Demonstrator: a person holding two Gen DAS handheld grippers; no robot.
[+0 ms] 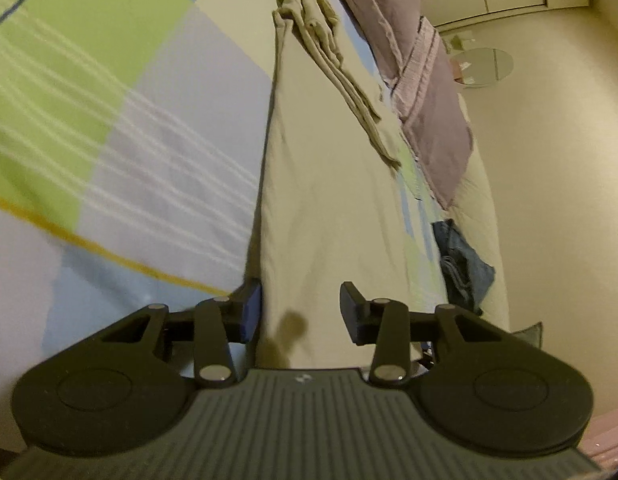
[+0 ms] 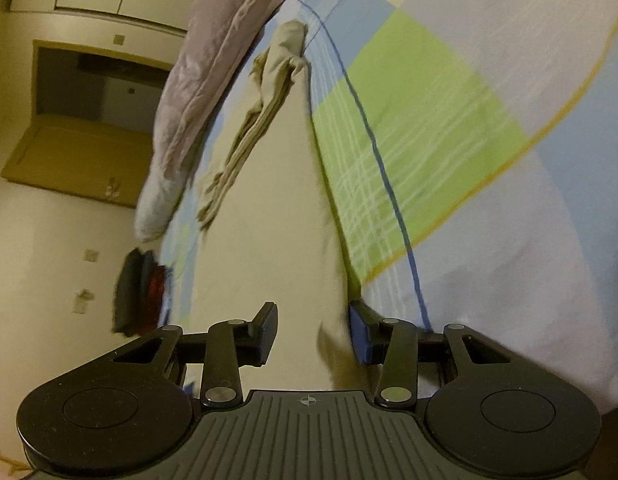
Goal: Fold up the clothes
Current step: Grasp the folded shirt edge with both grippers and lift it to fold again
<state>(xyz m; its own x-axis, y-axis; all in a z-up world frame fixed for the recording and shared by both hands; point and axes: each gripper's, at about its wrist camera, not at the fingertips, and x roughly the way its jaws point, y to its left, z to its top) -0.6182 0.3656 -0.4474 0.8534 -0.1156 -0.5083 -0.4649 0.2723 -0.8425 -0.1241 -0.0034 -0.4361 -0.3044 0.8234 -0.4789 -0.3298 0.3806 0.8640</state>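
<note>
A long beige garment [image 1: 321,208] lies stretched out on a checked bedspread [image 1: 109,120], with a bunched, folded strip along its far part [image 1: 329,52]. My left gripper [image 1: 301,312] is open, its jaws astride the garment's near end, the left finger at the cloth's edge. In the right wrist view the same beige garment [image 2: 277,220] runs away from me, with its bunched strip [image 2: 253,120] on the left. My right gripper [image 2: 313,332] is open over the garment's near end, the right finger at its edge by the bedspread [image 2: 449,140].
A mauve blanket or pillow [image 1: 421,80] lies along the bed's far side [image 2: 197,92]. A blue denim item [image 1: 465,264] sits at the bed edge. Dark and red folded clothes [image 2: 141,292] lie at the bed edge. Beyond are floor, a round mirror-like object [image 1: 481,66] and cupboards [image 2: 89,100].
</note>
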